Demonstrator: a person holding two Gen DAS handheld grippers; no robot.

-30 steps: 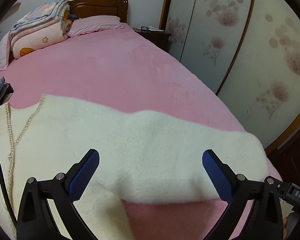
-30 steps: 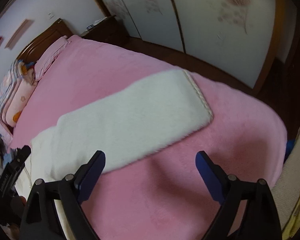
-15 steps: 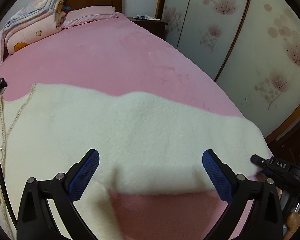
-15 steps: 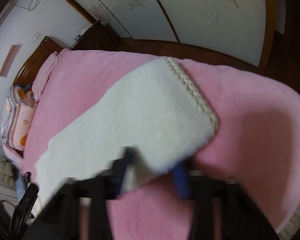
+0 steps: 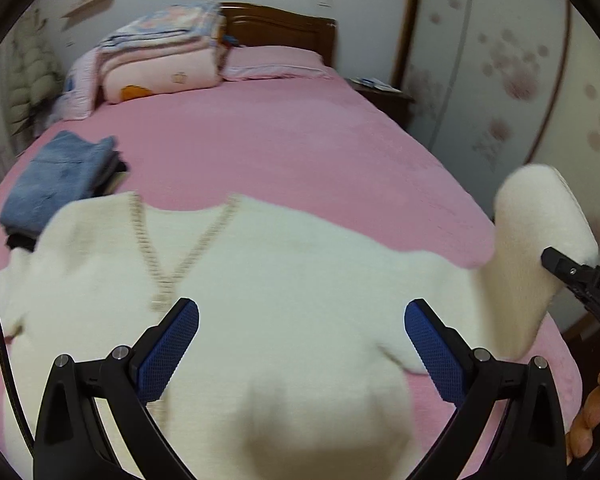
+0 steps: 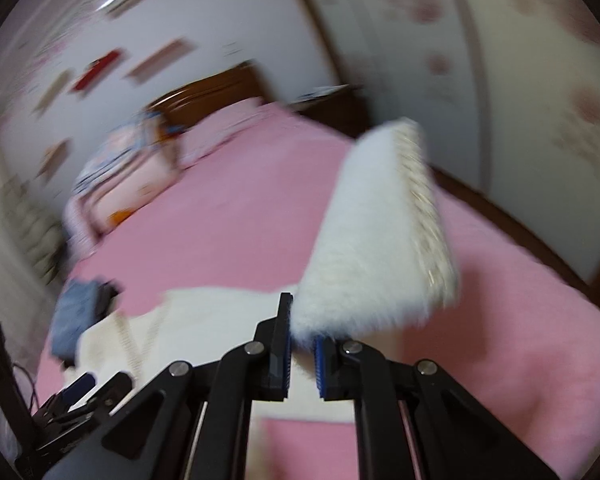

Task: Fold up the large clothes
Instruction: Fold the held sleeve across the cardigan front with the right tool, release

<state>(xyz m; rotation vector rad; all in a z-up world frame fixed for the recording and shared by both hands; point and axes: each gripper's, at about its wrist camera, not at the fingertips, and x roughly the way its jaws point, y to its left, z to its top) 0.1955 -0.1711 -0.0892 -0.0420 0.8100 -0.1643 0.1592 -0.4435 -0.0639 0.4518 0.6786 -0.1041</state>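
Observation:
A fluffy cream-white cardigan (image 5: pixel 284 280) with a braided V-neck trim lies front-up on the pink bed (image 5: pixel 284 152). My left gripper (image 5: pixel 300 344) is open and empty, hovering over the cardigan's chest. My right gripper (image 6: pixel 302 356) is shut on the cardigan's right sleeve (image 6: pixel 372 248) and holds it lifted off the bed, cuff trim standing up. In the left wrist view the raised sleeve (image 5: pixel 536 248) stands at the right, with the right gripper's body (image 5: pixel 580 276) beside it. The right wrist view is motion-blurred.
A stack of folded clothes with blue jeans on top (image 5: pixel 56 180) lies left of the cardigan. Folded quilts (image 5: pixel 160 60) and a pillow (image 5: pixel 272 64) sit at the headboard. A nightstand (image 5: pixel 380 96) and wardrobe doors (image 5: pixel 520 80) are on the right.
My right gripper has shut on the sleeve and lifted it off the bed. The left gripper has pulled back and turned left, so the neckline and the jeans stack show now.

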